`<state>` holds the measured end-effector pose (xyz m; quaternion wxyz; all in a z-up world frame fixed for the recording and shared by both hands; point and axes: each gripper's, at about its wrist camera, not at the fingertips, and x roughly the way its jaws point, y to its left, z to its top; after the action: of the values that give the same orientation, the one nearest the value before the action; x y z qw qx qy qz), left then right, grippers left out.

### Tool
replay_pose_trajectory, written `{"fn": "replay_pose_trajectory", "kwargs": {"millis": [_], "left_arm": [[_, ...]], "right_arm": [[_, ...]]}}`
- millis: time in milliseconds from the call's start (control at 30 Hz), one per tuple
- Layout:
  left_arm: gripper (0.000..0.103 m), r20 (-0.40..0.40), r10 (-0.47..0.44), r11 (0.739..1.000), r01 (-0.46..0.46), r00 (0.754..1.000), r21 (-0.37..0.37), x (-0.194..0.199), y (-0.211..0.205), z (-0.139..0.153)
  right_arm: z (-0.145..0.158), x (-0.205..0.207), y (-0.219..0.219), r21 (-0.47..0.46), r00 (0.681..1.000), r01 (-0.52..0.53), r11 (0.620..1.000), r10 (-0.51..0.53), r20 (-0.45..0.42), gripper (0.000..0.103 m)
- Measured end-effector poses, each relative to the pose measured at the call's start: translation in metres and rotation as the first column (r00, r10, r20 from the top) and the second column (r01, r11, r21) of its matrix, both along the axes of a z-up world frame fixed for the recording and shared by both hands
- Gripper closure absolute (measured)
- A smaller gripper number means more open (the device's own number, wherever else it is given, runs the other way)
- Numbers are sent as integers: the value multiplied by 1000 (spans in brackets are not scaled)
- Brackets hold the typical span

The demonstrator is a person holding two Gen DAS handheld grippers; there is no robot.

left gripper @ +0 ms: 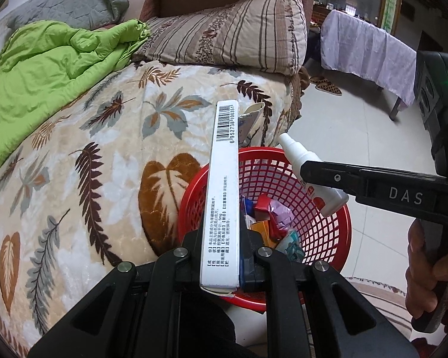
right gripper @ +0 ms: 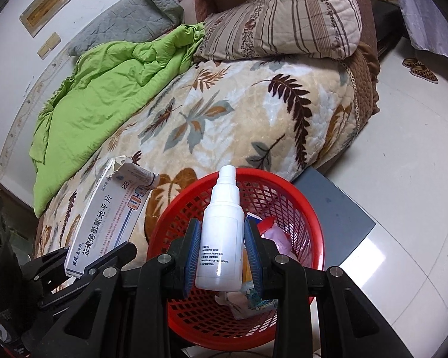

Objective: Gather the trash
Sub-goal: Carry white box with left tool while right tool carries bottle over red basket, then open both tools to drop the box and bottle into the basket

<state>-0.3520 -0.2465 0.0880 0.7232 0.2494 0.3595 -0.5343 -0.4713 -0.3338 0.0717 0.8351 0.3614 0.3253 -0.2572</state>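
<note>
Basket: red mesh wastebasket [left gripper: 322, 232] on the pale floor, lower centre of both views, tight against the bed's edge; crumpled wrappers [left gripper: 271, 217] lie in its bottom.
Left gripper [left gripper: 222, 256]: jaws clamped on a long white medicine box [left gripper: 224, 191], barcode side up, held over the basket's left rim; its far flap is torn open.
Right gripper [right gripper: 221, 256]: blue pads [right gripper: 255, 256] pressed on either side of a white spray bottle [right gripper: 222, 232], nozzle pointing away, held over the basket's mouth.
Bed: leaf-patterned blanket [right gripper: 224, 119] fills the middle; green quilt [left gripper: 44, 74] bunched at the upper left; striped pillow [right gripper: 283, 18] at the top.
Floor: leopard-print slippers [left gripper: 328, 85] at the upper right, near a cloth-draped table [left gripper: 370, 44].
</note>
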Motion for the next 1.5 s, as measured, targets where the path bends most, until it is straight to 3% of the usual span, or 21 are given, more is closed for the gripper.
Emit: {"fn": "replay_pose_trajectory", "kwargs": {"millis": [900,1167,1233,1300,1367,1433,1500], "left_arm": [[90,5,-6,1000,6,1000,23,-1,-5,-9],[90,-29,-12,1000,12,999,12,3,-4,-10],[83,-41,-6,1000,6,999,-3,5,-1,-6],[59,-56,14,999,-16,998,-38,9,6,3],[54,-54,27,996,-31,998,-78,13,13,13],[53,-55,19,996,-24,998,-91,15,16,21],[50,-56,26,994,-32,998,-109,18,23,30]], "right_arm": [[-13,1,-3,23,1000,6,1000,-5,-24,70],[-10,-2,-5,27,999,20,999,-19,-46,66],[-5,-3,-4,19,999,27,999,-26,-46,65],[0,-4,-2,7,998,37,999,-36,-51,65],[9,-3,2,-18,998,34,999,-35,-50,60],[18,-2,8,-55,997,40,998,-43,-58,46],[30,-1,17,-104,996,55,993,-62,-68,42]]}}
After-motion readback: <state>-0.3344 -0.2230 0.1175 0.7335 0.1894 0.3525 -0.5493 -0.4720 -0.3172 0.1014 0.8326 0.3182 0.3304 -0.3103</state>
